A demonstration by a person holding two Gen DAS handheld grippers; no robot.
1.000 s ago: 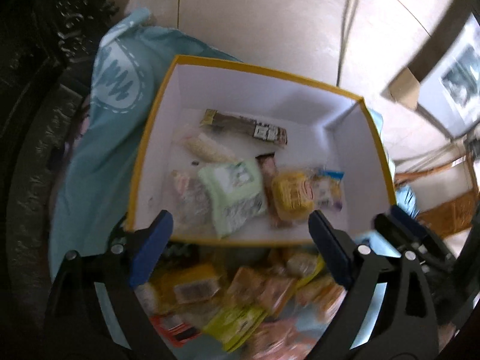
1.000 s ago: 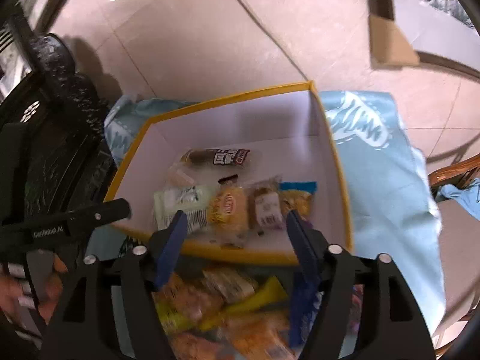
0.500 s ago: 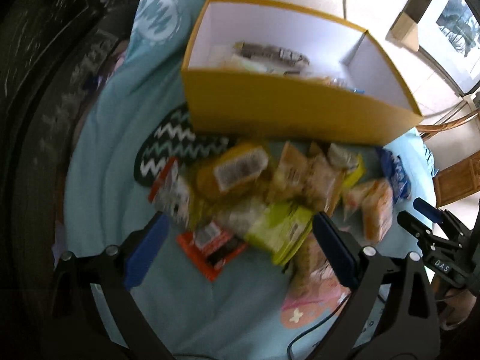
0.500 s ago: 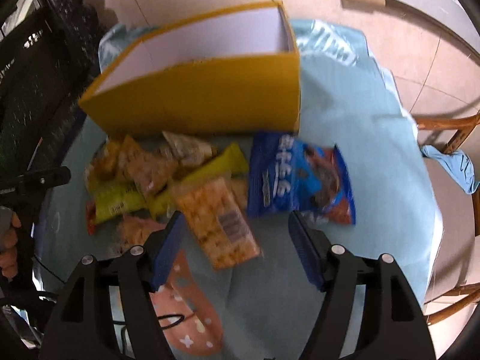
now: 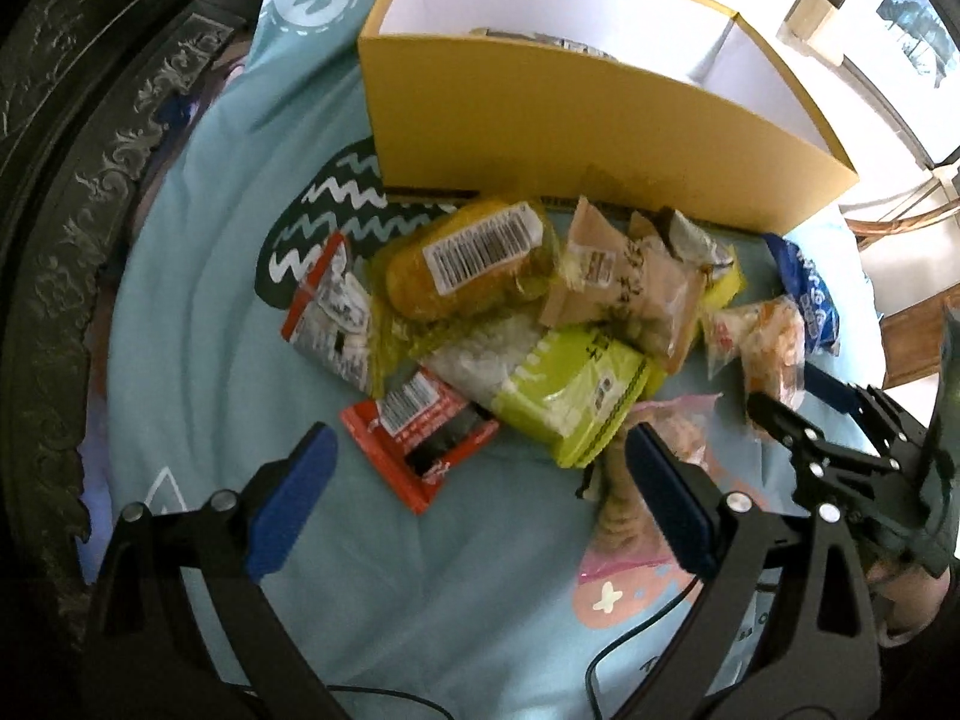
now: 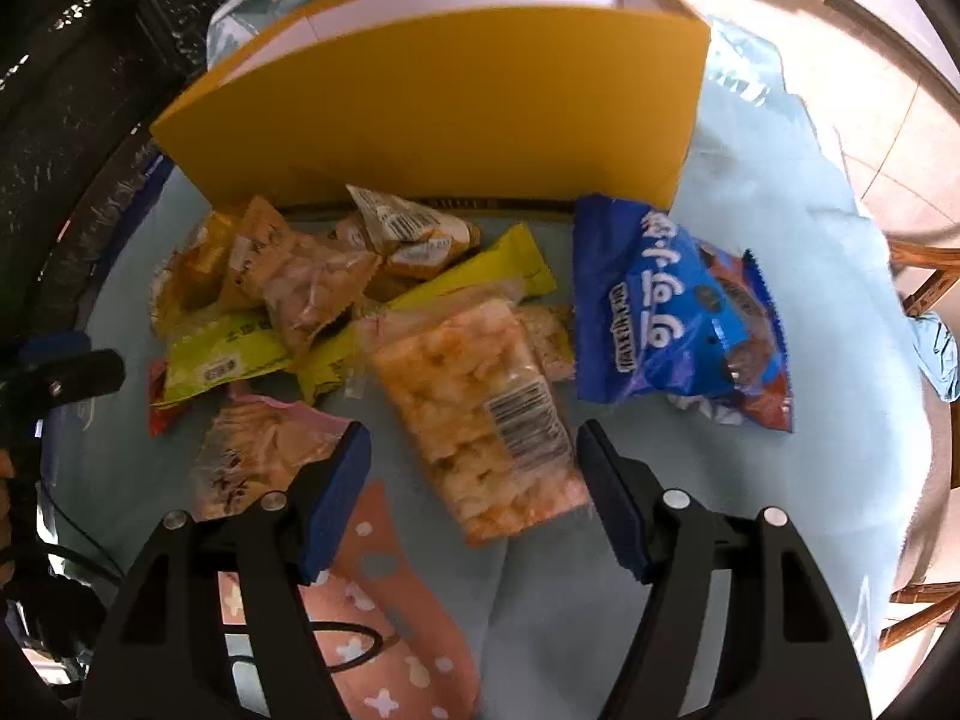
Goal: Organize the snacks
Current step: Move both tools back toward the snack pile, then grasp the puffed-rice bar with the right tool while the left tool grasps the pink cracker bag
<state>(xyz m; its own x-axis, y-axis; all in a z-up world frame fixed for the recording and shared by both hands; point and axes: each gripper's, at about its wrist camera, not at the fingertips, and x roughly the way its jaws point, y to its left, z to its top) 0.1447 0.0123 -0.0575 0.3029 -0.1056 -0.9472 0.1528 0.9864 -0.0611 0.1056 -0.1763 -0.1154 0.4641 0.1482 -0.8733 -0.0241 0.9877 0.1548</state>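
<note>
1. Snacks lie heaped on the light-blue cloth over the table, just in front of the yellow box. A few packets show over its near wall, so the sorting is only partly done.

2. Both tools are released and carry nothing: the left gripper hangs with jaws wide over the red wrapper and the lime-green pack, and the right gripper straddles the clear bag of orange puffs.

3. For the right side, I'd say the puff bag is the natural pick. It lies on top with nothing over it, so a close across its narrow width, low enough to catch both film edges, should lift it cleanly. The blue cookie bag sits just beside it and ought to stay outside the jaws.

4. For the left side, the red wrapper is partly tucked under the green pack, which could be dragged along.

5. A second ago both cameras looked down into the box; now they have pulled back over the pile, with the box seen from its outer side.
</note>
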